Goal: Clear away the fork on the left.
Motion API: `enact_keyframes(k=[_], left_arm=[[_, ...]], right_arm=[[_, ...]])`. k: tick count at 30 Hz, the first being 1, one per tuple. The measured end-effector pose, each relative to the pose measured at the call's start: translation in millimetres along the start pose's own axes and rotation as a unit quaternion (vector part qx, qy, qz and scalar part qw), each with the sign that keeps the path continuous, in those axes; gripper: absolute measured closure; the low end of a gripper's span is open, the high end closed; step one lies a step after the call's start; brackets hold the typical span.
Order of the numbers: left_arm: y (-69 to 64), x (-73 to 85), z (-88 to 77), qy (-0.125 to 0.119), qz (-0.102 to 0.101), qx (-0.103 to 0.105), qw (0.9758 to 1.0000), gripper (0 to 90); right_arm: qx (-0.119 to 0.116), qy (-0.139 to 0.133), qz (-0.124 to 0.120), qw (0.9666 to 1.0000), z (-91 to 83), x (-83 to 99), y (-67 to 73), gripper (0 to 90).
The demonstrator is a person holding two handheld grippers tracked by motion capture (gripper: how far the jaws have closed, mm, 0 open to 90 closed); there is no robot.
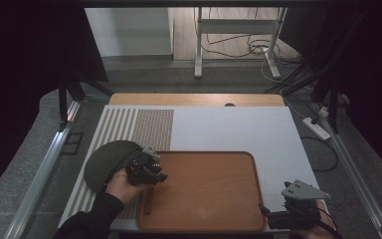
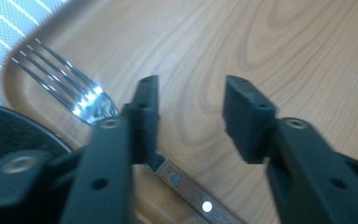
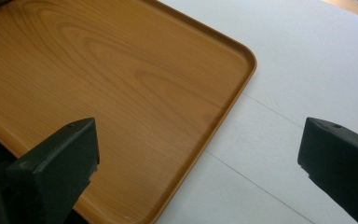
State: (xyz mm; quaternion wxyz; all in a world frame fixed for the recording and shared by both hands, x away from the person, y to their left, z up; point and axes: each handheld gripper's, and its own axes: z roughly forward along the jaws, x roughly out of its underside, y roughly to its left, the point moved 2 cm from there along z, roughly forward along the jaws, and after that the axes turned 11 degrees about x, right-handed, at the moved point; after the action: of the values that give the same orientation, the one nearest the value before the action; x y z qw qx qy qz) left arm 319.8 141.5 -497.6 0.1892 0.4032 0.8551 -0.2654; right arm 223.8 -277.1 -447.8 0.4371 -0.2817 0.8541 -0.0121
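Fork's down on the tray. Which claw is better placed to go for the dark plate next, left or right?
Left, probably. The left claw hangs open over the fork, right beside the dark plate. The right claw sits open past the tray at its far corner, well away from the plate.

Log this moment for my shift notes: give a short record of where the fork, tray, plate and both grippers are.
fork: lies on the tray near its left edge, wood-handled
tray: wooden, on the white table top
plate: dark, round, left of the tray
left gripper: above the fork, jaws apart, nothing between the pads
right gripper: open, holds nothing, by the tray's right near corner
table: white top, striped mat at left
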Motion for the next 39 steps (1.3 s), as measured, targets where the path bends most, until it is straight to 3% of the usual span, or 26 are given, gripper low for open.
enact_keyframes(k=[3,10,16,23,25,28,39], left_arm=[[1.0,1.8,-5.6,-0.016,0.0,-0.009,0.9998,43.9],[3.9,4.9,-9.6,-0.033,-0.015,0.0,0.9993,23.9],[0.5,4.5,-13.0,-0.045,-0.007,-0.004,0.999,12.3],[-1.8,10.3,-23.3,-0.058,-0.003,0.008,0.9983,6.4],[-0.6,14.3,-24.7,-0.057,-0.01,0.013,0.9982,5.3],[1.4,18.5,-26.9,-0.056,-0.017,0.006,0.9983,4.0],[6.9,29.5,-41.1,-0.102,-0.019,-0.012,0.9945,0.0]], right_arm=[[0.0,0.0,0.0,1.0,0.1,0.0,0.0,0.0],[0.0,0.001,0.0,1.0,0.2,-0.1,0.1,0.0],[-0.001,0.001,0.0,1.0,0.1,0.0,0.1,0.0],[-0.001,0.0,0.0,1.0,0.2,0.0,0.2,0.0],[-0.001,0.001,0.0,1.0,0.1,0.0,0.1,0.0],[-0.001,0.001,0.0,1.0,0.1,-0.1,0.1,0.0],[-0.001,0.001,0.0,1.0,0.2,-0.1,0.0,0.0]])
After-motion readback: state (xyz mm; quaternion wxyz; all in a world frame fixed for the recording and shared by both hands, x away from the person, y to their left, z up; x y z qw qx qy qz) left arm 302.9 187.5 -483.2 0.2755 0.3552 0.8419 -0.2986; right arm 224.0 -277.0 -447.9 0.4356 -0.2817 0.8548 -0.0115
